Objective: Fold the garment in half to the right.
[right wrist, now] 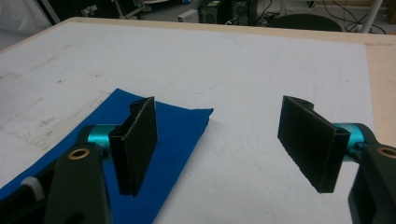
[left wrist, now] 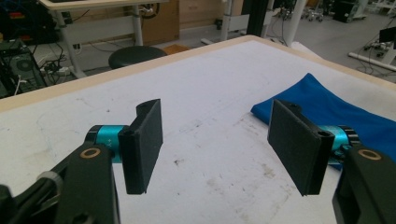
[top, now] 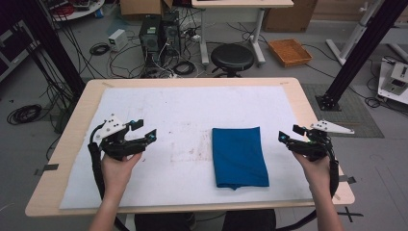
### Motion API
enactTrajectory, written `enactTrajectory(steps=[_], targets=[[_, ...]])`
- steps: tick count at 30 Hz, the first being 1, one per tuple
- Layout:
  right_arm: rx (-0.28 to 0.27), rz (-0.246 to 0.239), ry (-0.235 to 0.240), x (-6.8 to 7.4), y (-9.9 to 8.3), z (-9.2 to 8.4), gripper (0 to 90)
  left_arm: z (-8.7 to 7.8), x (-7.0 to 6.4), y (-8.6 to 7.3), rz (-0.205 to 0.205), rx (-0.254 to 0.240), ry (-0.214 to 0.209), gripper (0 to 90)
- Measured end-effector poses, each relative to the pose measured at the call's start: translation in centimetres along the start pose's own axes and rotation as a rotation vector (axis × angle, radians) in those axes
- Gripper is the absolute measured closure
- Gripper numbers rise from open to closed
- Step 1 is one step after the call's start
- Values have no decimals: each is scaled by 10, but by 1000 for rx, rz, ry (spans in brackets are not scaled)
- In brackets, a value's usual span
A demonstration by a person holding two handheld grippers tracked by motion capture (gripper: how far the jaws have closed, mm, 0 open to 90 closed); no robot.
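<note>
I start with the table (top: 62, 144), a pale wooden top with a stained white mat (top: 183, 110) laid over most of it. On that mat, right of the middle and towards the near edge, lies the blue cloth (top: 239, 156), folded into a neat upright rectangle, flat, with nothing on it.

My left gripper (top: 144, 131) hangs over the left part of the mat, well apart from the cloth; in the left gripper view its jaws stand wide apart with only bare mat between them, and the cloth (left wrist: 336, 109) lies off to the right beyond them. My right gripper (top: 287, 133) hovers at the right edge of the table, near the cloth's right side but not touching it. In the right gripper view its jaws are likewise spread, nothing between them, with a corner of the cloth (right wrist: 173, 126) lying below and behind the left jaw.

As I judge it, the fold looks finished and both claws have let go and stand clear. If another fold is wanted, the next move calls for bringing both grippers down to one short edge of the cloth, pinching the corners squarely, and carrying them over without dragging the layers beneath out of line.
</note>
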State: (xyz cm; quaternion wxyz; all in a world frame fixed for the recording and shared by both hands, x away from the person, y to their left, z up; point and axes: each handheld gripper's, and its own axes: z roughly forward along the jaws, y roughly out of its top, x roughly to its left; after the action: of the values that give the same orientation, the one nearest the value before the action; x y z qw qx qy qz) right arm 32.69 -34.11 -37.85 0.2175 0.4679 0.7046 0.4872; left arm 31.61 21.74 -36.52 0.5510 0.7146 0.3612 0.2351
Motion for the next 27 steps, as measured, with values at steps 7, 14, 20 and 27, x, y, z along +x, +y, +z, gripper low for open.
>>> enactTrajectory(steps=[7,14,20,27], targets=[[1,-15,16,4,1,1,278,2,-1,-1,3,3,6,357],[8,-16,19,4,1,3,271,5,-1,-6,2,24,10,357],[11,-11,18,3,0,5,265,6,-2,-9,5,30,6,357],[21,-5,33,2,-1,9,265,6,-3,-10,6,42,-1,357]])
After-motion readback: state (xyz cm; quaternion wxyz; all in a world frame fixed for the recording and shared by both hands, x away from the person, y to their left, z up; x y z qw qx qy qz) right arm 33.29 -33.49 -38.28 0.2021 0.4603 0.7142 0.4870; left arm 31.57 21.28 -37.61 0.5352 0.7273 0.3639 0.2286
